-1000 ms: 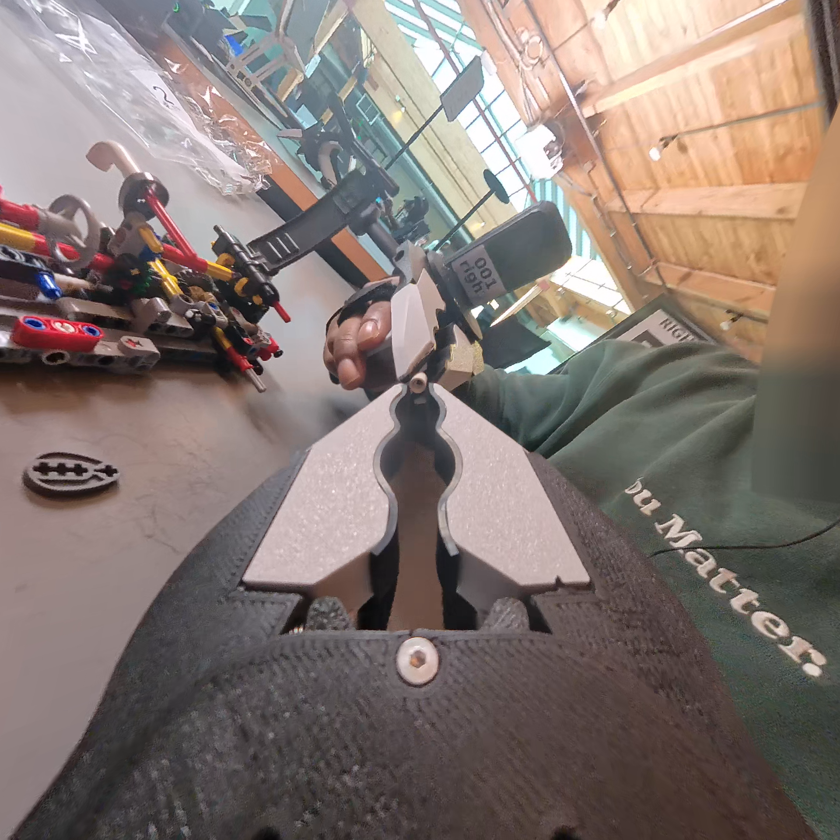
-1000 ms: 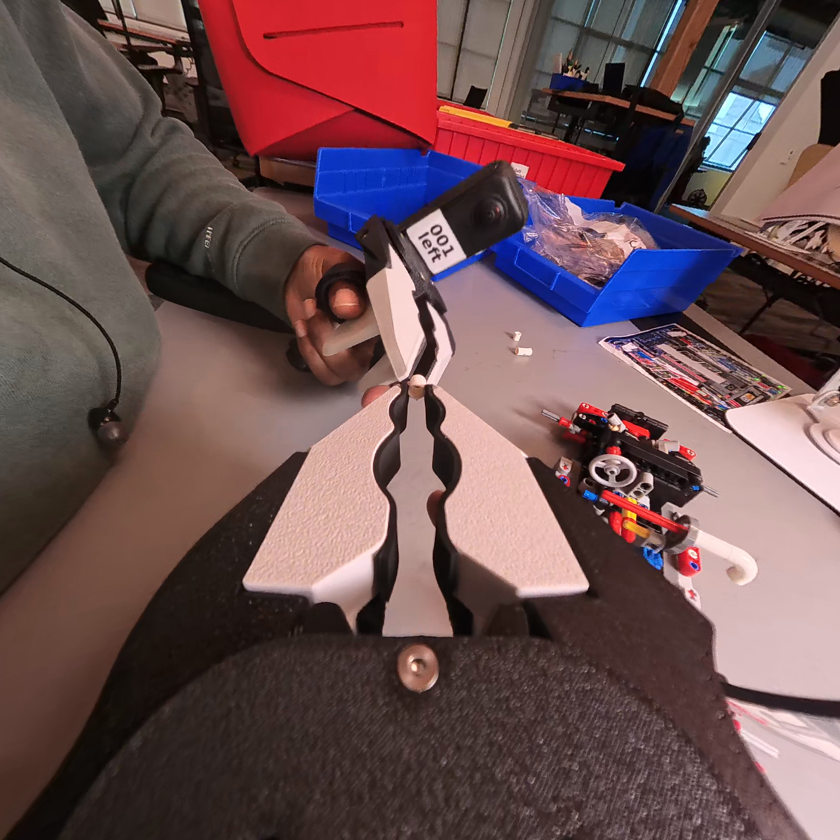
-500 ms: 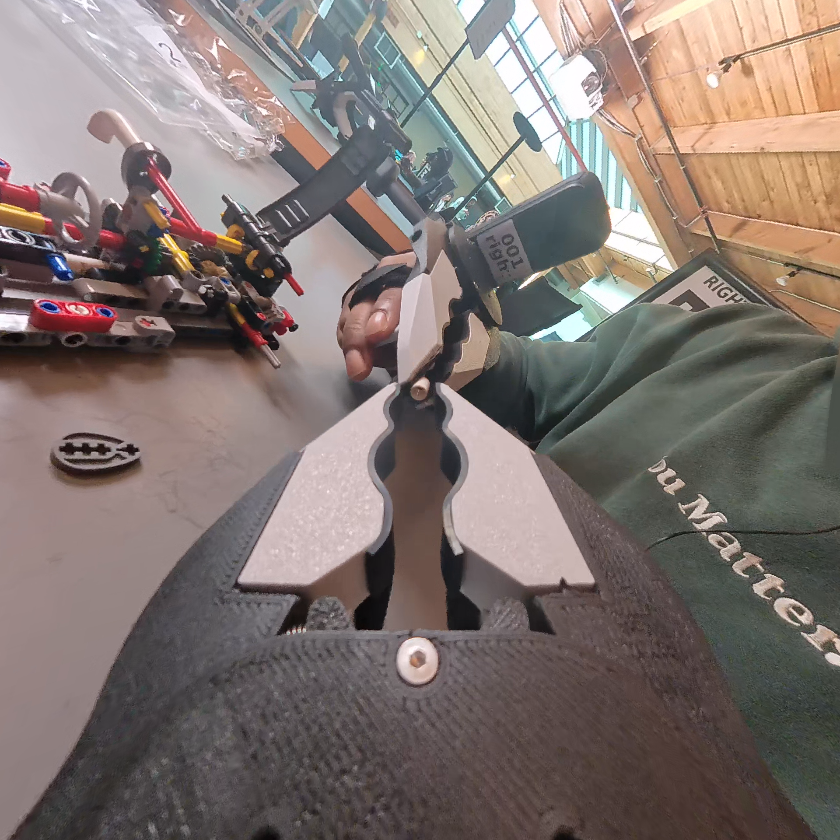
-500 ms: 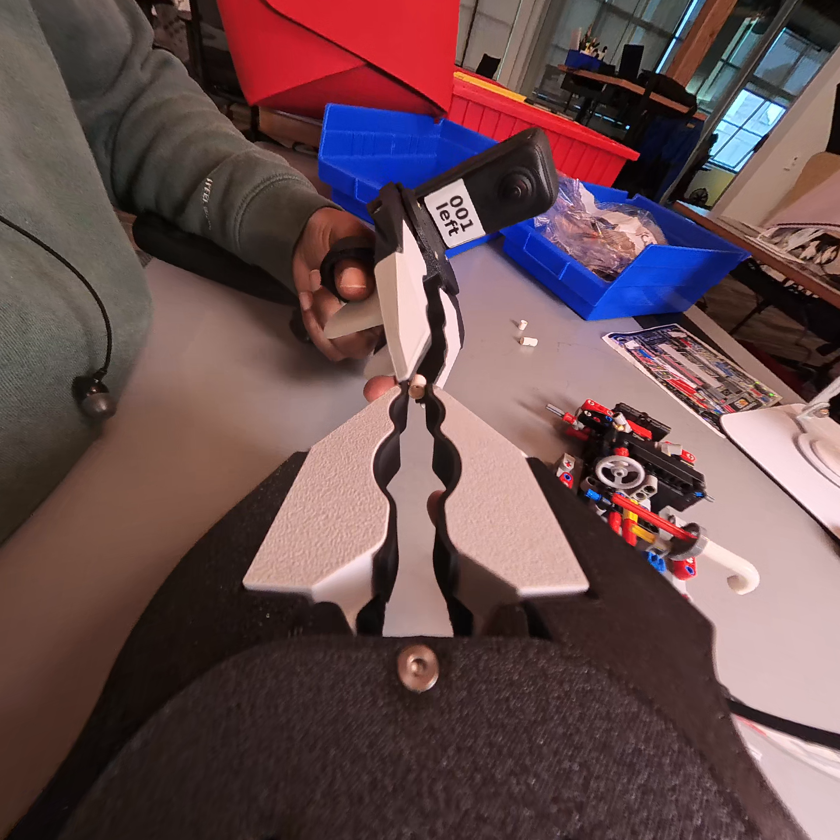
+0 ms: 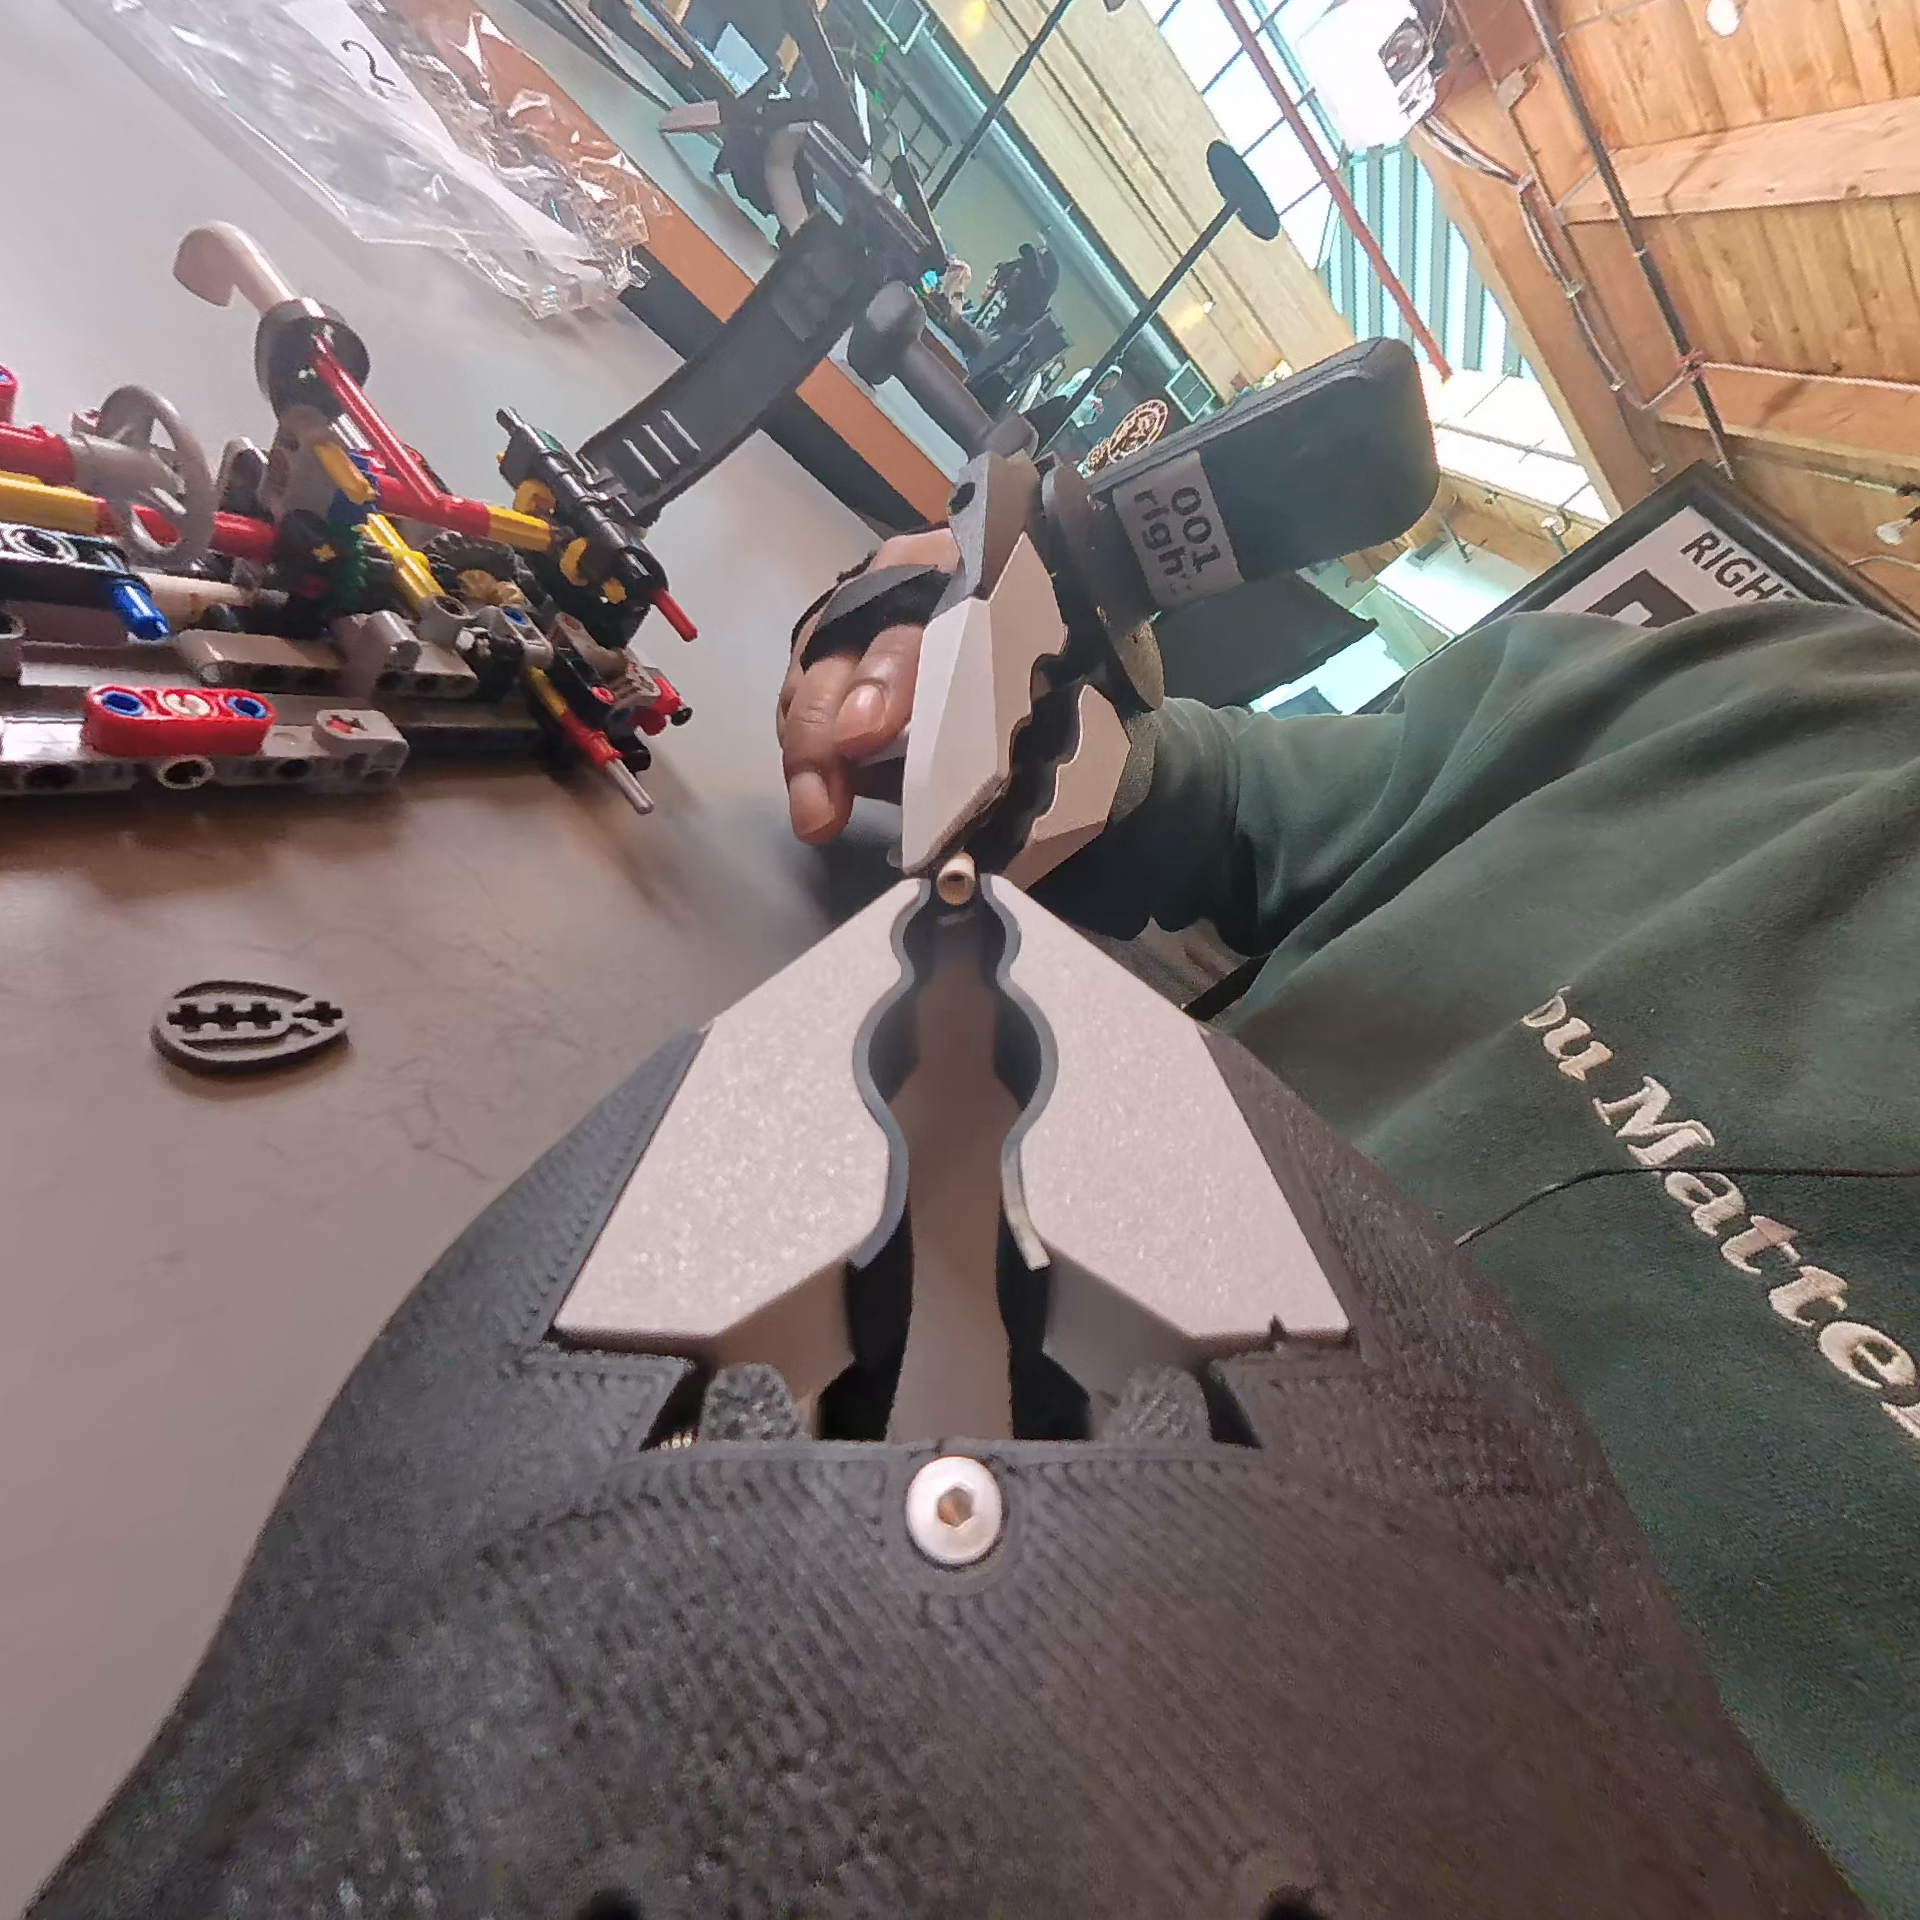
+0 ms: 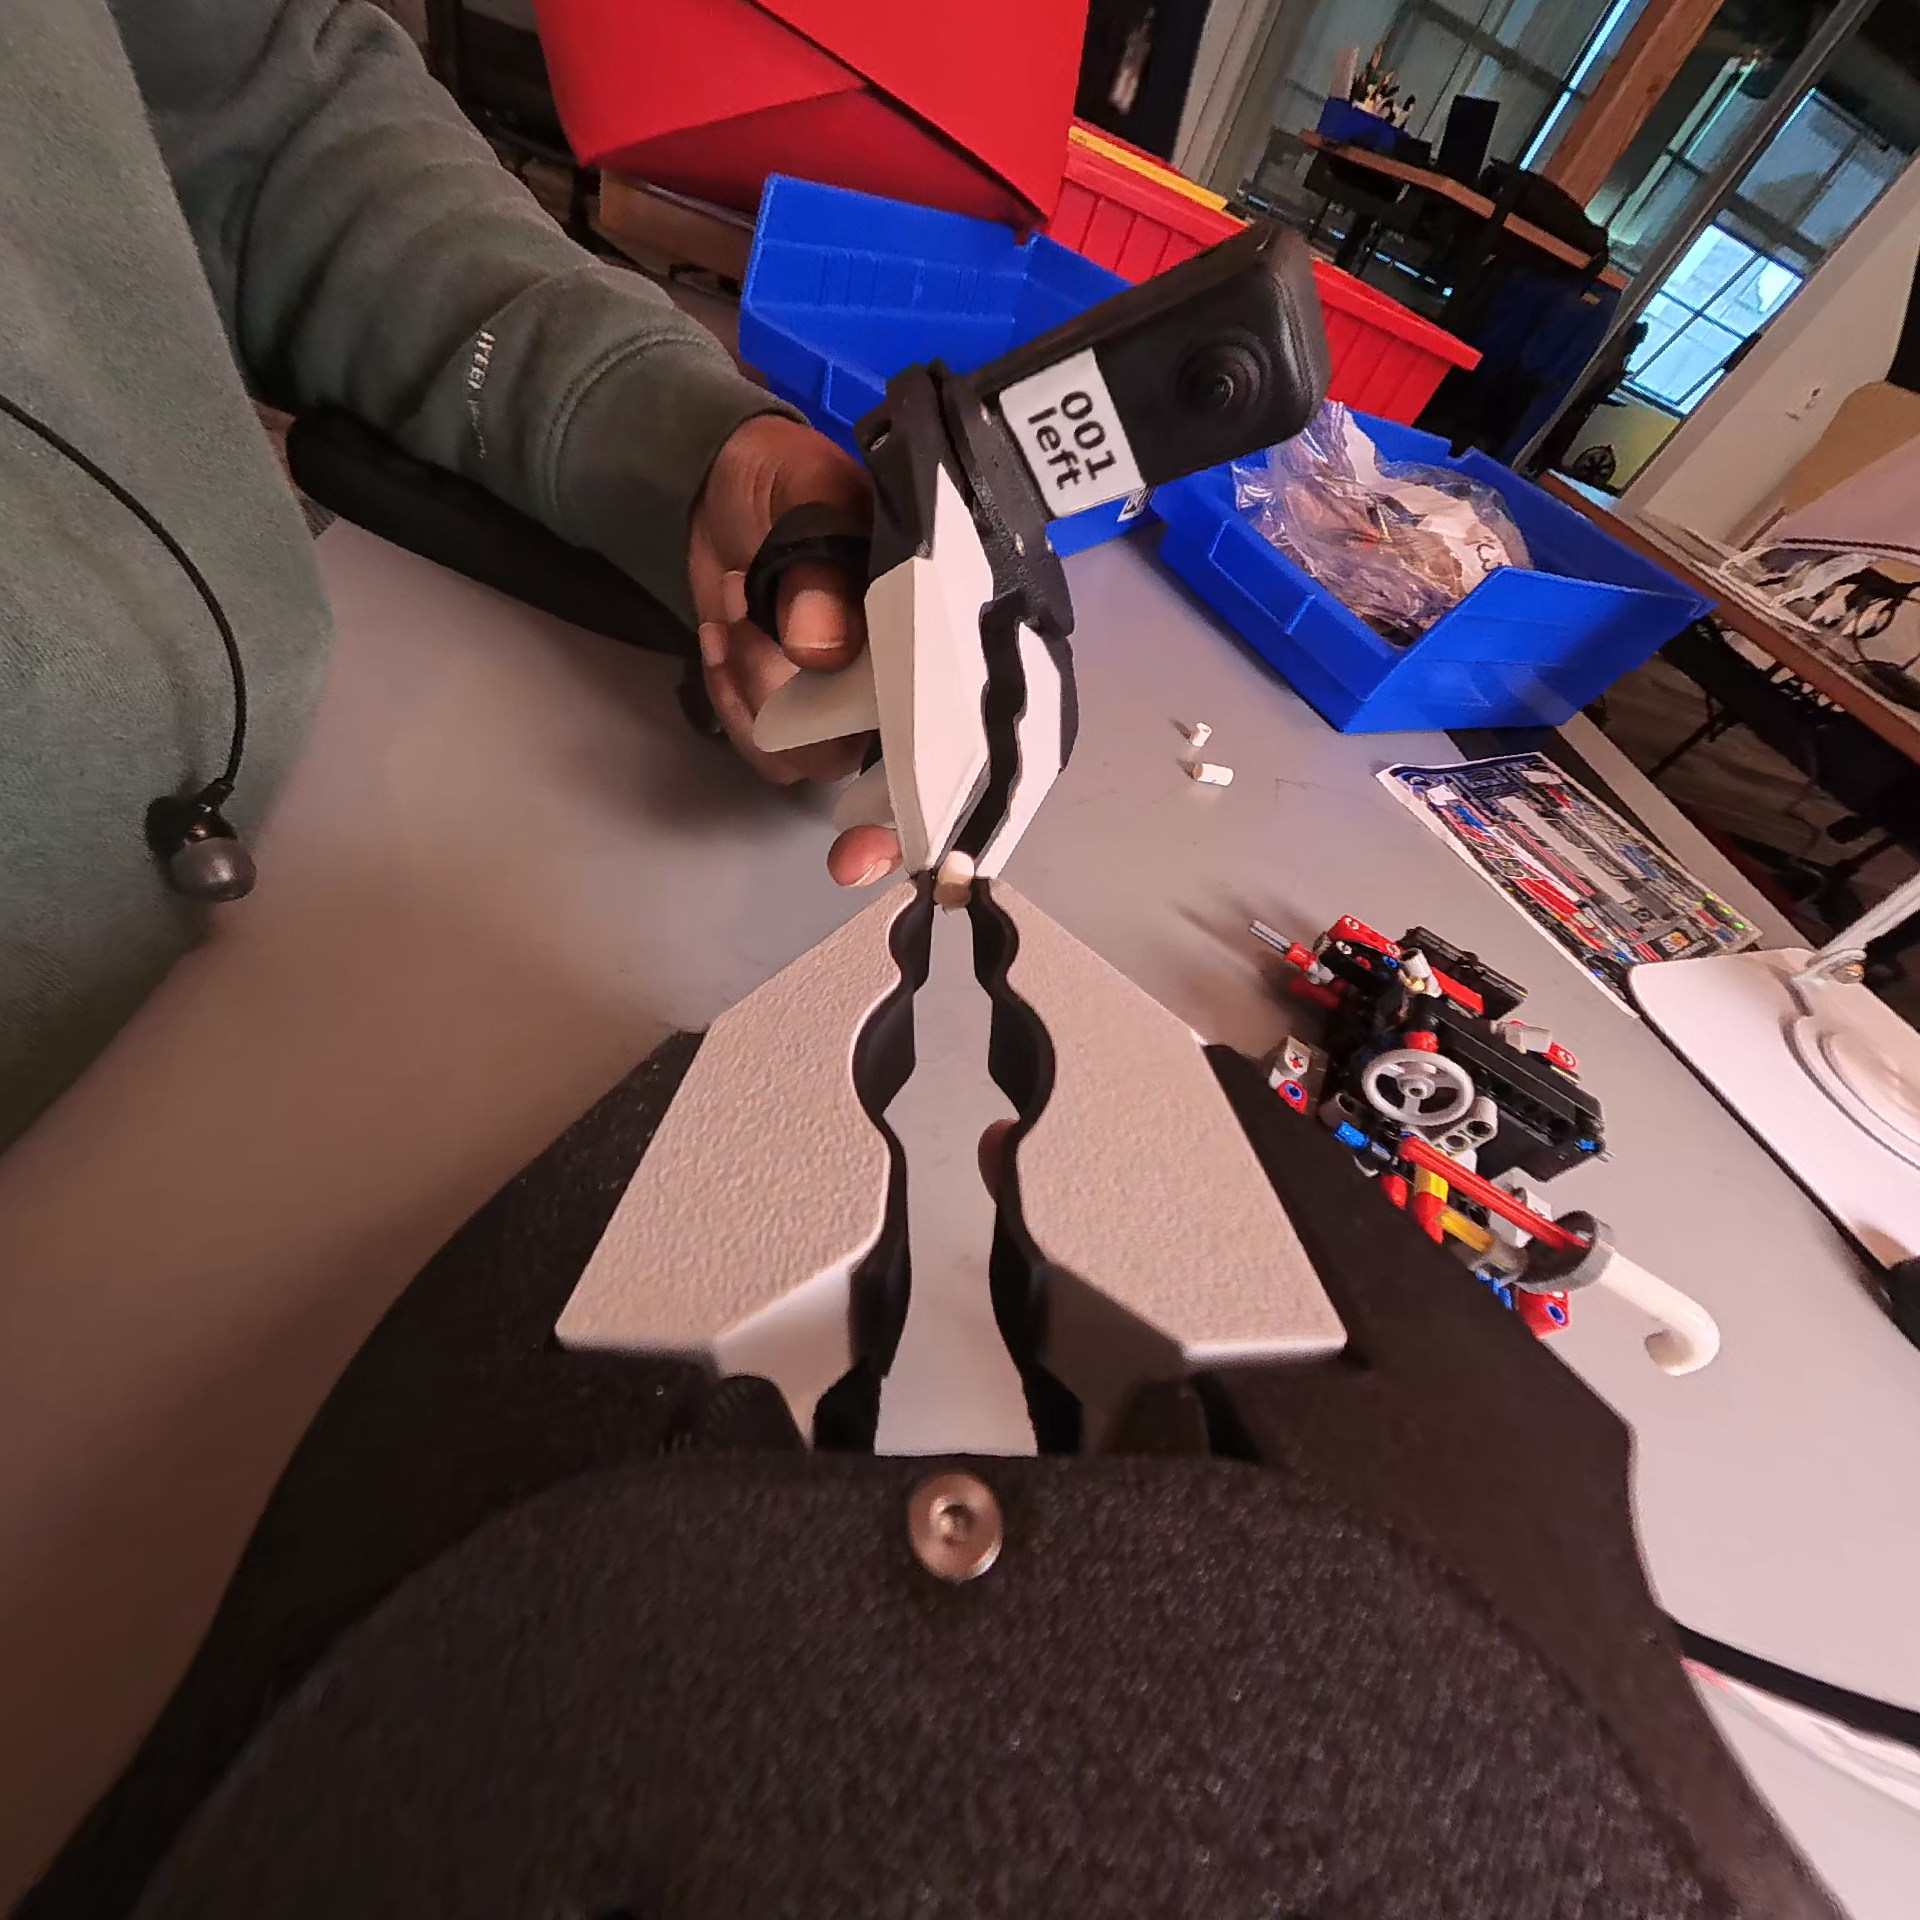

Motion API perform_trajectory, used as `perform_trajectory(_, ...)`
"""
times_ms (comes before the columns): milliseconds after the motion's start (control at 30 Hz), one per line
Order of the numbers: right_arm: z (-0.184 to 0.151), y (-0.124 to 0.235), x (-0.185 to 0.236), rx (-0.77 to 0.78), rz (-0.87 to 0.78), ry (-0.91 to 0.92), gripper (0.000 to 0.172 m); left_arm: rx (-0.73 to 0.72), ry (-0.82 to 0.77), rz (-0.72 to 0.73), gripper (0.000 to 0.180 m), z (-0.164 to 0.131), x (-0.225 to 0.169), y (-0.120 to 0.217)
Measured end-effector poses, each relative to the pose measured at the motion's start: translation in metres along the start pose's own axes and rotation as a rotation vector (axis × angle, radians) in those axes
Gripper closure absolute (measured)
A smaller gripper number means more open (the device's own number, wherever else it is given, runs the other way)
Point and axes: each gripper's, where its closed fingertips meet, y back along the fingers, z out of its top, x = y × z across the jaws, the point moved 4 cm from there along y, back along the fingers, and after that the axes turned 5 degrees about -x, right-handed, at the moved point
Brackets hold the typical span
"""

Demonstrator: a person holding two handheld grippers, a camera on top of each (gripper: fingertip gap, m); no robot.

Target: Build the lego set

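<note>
**A:** Left wrist view: what sits at the fingertips?

**B:** A small cream tube piece (image 5: 954,890), hollow end facing the camera, pinched at the very tips of the left gripper (image 5: 956,902). The right gripper (image 5: 961,847) meets it from above, tips on the same piece. It looks light, rigid and smooth, easily flicked away; the short barrel is the only place to hold.

**A:** And the right wrist view?

**B:** The right gripper (image 6: 951,902) clamps the cream piece (image 6: 952,878) at its tips, above the grey table (image 6: 1143,831). The left gripper (image 6: 961,847) angles steeply down onto it, a hand (image 6: 774,613) on its handle. A brick model (image 6: 1455,1091) lies to the right, two loose white pegs (image 6: 1205,753) beyond.
</note>
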Motion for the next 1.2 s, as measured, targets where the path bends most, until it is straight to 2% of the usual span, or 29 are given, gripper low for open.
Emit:
perform_trajectory(300, -0.005, 0.0, 0.011, 0.02, 0.088, 0.002, 0.167, 0.098, -0.024, -0.005, 0.176, -0.012, -0.002, -0.001)
perform_trajectory(600, -0.006, 0.0, 0.012, 0.015, 0.09, 0.008, 0.167, 0.083, 0.06, -0.031, 0.172, -0.013, -0.001, -0.002)
perform_trajectory(833, -0.006, -0.001, 0.012, 0.02, 0.079, 0.042, 0.167, 0.076, 0.098, -0.028, 0.176, -0.013, 0.001, -0.001)
perform_trajectory(1033, -0.006, -0.001, 0.011, 0.024, 0.069, 0.049, 0.167, 0.076, 0.058, -0.008, 0.176, -0.013, 0.001, -0.001)
perform_trajectory(1200, -0.007, -0.002, 0.011, 0.034, 0.053, 0.055, 0.167, 0.087, -0.046, 0.036, 0.176, -0.012, 0.001, -0.001)
